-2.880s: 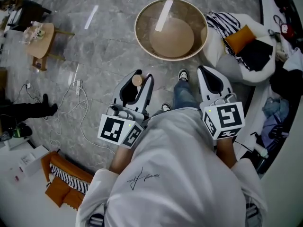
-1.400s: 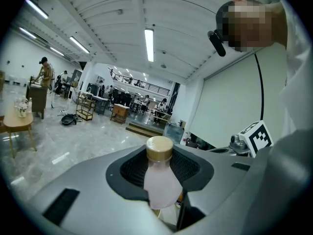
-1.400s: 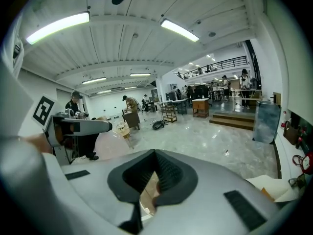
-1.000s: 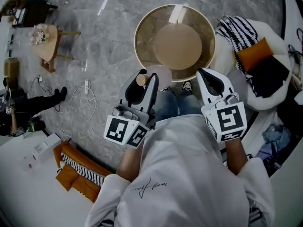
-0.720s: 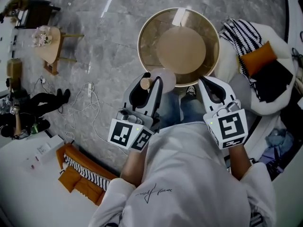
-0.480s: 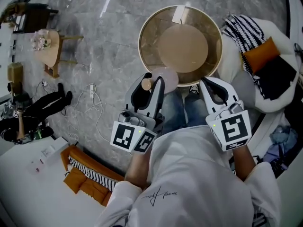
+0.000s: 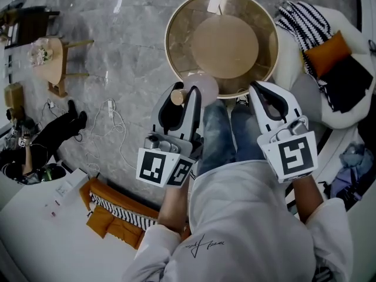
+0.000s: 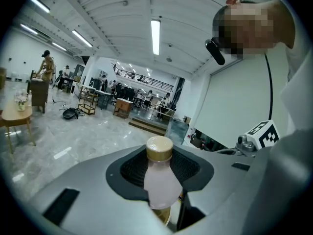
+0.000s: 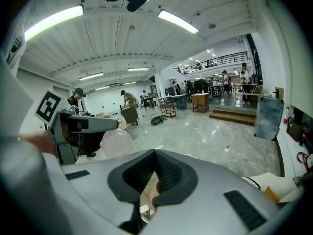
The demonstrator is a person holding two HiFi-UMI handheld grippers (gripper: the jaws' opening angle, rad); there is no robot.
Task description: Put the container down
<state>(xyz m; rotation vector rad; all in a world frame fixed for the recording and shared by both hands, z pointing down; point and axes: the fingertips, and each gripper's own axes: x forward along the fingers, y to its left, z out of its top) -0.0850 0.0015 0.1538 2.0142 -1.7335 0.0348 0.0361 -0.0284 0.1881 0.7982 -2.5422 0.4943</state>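
Note:
The container is a pale pink bottle [image 7: 202, 87] with a tan cap [image 7: 177, 97]. My left gripper [image 7: 183, 94] is shut on its neck and holds it in the air at the near rim of a round glass-topped table [image 7: 176, 16]. In the left gripper view the bottle [image 8: 159, 182] stands upright between the jaws, cap [image 8: 159, 148] on top. My right gripper [image 7: 265, 93] hangs beside it, to the right, shut with nothing in it. The right gripper view shows those jaws [image 9: 155, 156] closed, with the left gripper [image 9: 83, 124] and the pink bottle [image 9: 115, 142] off to the left.
A white armchair [image 7: 305, 93] with a striped throw [image 7: 299, 22] and an orange cushion [image 7: 326, 49] stands right of the table. The person's jeans legs [image 7: 226, 128] are between the grippers. A small wooden side table [image 7: 50, 63] and cables [image 7: 108, 116] lie left. Orange cushions [image 7: 111, 222] sit lower left.
The person has stepped up to the round table, so both grippers now reach its near rim. The left gripper keeps its hold on the bottle; the right stays shut.

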